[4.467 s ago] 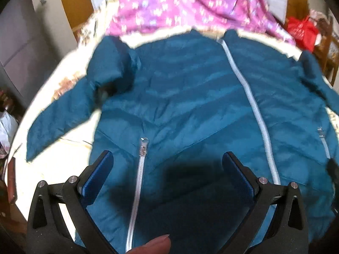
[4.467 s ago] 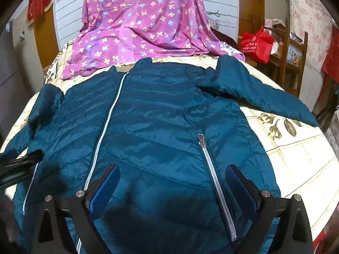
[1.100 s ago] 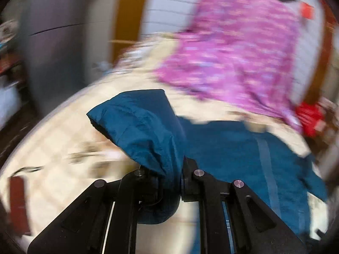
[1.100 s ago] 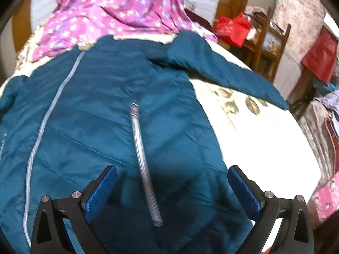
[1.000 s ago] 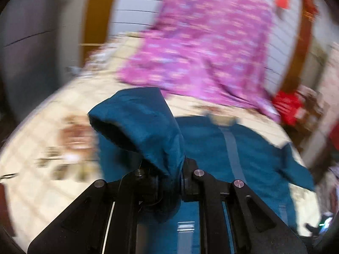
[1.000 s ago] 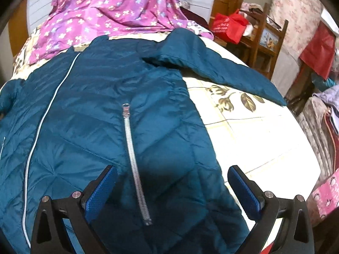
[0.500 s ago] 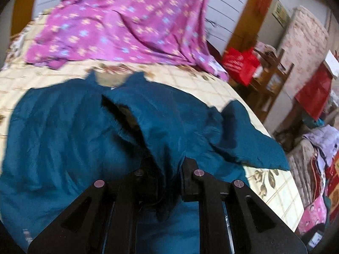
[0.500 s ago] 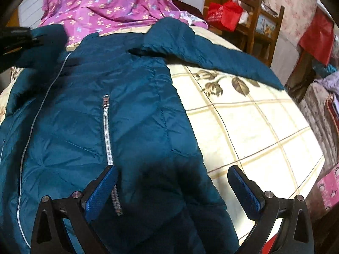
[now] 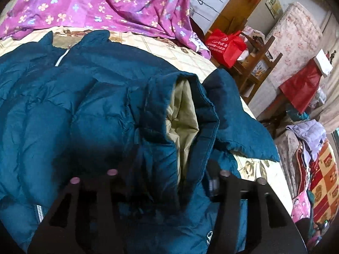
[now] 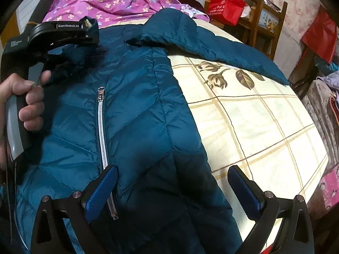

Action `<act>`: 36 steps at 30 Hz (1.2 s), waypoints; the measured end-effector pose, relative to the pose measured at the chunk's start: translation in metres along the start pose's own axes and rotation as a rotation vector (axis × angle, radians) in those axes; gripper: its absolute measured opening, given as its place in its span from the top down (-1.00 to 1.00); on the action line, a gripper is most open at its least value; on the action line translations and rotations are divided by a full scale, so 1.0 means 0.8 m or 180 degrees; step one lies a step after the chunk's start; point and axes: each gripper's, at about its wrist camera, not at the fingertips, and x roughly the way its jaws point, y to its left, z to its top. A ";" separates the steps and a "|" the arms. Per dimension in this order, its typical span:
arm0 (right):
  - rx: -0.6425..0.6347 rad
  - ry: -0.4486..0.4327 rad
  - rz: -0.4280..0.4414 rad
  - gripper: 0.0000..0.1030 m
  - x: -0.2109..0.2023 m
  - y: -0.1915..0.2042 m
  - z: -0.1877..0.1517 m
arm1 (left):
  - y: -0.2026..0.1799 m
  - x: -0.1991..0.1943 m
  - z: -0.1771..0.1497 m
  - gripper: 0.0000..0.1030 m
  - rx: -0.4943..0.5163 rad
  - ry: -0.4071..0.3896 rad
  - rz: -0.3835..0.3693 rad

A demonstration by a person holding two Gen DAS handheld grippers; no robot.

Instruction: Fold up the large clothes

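Note:
A teal quilted puffer jacket (image 10: pixel 135 97) lies front up on the bed, silver pocket zipper (image 10: pixel 102 127) showing. My left gripper (image 9: pixel 169 182) holds the jacket's left sleeve cuff (image 9: pixel 182 114), its beige lining showing, laid across the jacket's chest; its jaws stand partly parted with the cloth between them. The left gripper also shows in the right wrist view (image 10: pixel 89 33), over the chest. My right gripper (image 10: pixel 171 188) is open and empty above the jacket's lower right side. The right sleeve (image 10: pixel 222 46) stretches out over the bedsheet.
A purple flowered cloth (image 9: pixel 95 6) lies at the bed's far end. The cream checked bedsheet (image 10: pixel 254 116) is bare right of the jacket. A wooden chair with a red bag (image 10: pixel 226 6) and piled clothes (image 9: pixel 311 131) stand beside the bed on the right.
My left gripper has carried the left sleeve from the bed's left side across onto the jacket's chest and lowered it; its jaws have spread. My right gripper has moved lower and right, still open.

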 end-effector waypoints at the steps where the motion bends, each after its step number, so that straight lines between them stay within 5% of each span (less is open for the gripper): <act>1: 0.0006 0.0003 -0.0006 -1.00 0.000 0.001 0.000 | -0.001 -0.001 0.000 -0.14 0.0007 0.0005 -0.0027; 6: 0.0024 -0.0009 -0.0067 -1.00 0.000 0.004 0.000 | -0.009 -0.024 -0.008 -0.15 0.0099 0.0035 -0.0221; 11: 0.0111 -0.0111 -0.0149 -1.00 -0.010 0.008 0.002 | 0.006 -0.073 -0.021 -0.15 0.0191 -0.0052 -0.0151; 18: 0.0176 -0.0667 -0.0163 -1.00 -0.052 0.040 0.012 | 0.127 -0.158 -0.033 -0.15 -0.0006 -0.0335 0.0719; 23: -0.0037 -0.1142 0.0295 -0.98 -0.071 0.093 0.051 | 0.236 -0.217 -0.030 -0.15 -0.0368 -0.0563 0.1434; 27: -0.0413 -0.1151 0.0730 -0.92 -0.058 0.160 0.109 | 0.302 -0.238 -0.027 -0.15 -0.0773 -0.0670 0.1617; 30: -0.0534 -0.0838 0.1081 -0.92 -0.028 0.211 0.153 | 0.323 -0.227 -0.026 -0.15 -0.0952 -0.0622 0.1598; 36: -0.0699 -0.0532 0.1282 -0.92 0.050 0.264 0.203 | 0.330 -0.194 -0.028 -0.16 -0.0767 -0.0521 0.1836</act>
